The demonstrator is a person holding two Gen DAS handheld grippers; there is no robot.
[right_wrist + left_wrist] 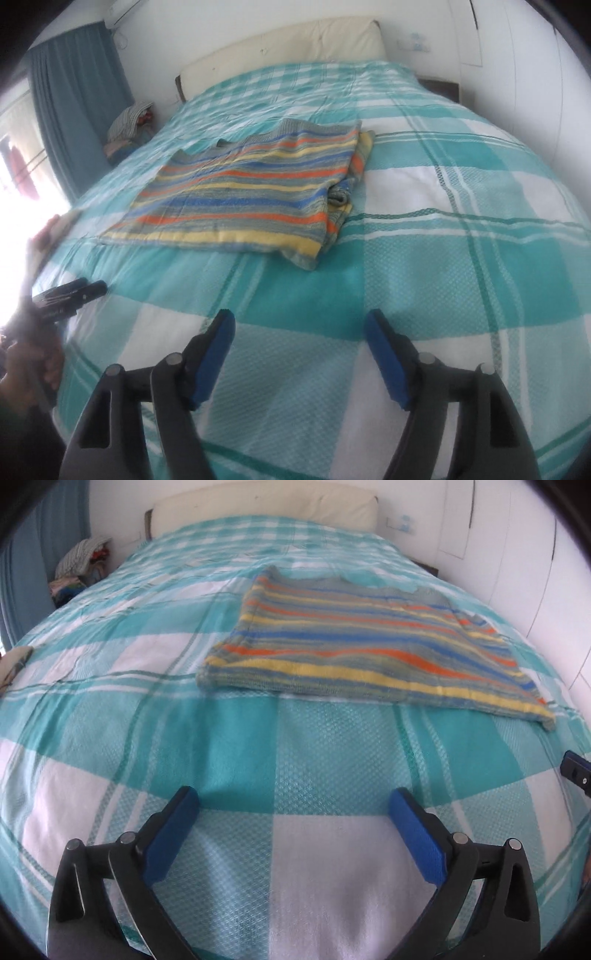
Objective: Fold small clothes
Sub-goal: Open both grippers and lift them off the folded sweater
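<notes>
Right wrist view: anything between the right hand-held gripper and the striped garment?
Nothing. Only bare checked bedspread lies between the open right hand-held gripper and the folded striped garment. The left wrist view shows the same stretch bare.

Folded garment [251,199] on bed [443,258], headboard [288,40] behind.

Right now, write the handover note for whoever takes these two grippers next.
Left gripper: open, nothing between its pads, over bare bedspread.
Right gripper: open, nothing held, also short of the garment.
Striped sweater: lying flat on the bed, in a rough rectangle. Its right side looks folded in, with layers showing along that edge.
Done: apparently a first fold or more; I cannot tell how many.
Left: probably one more fold to halve it, then tidy the loose right edge.
Pile of clothes sits beside the bed, near the headboard.
</notes>
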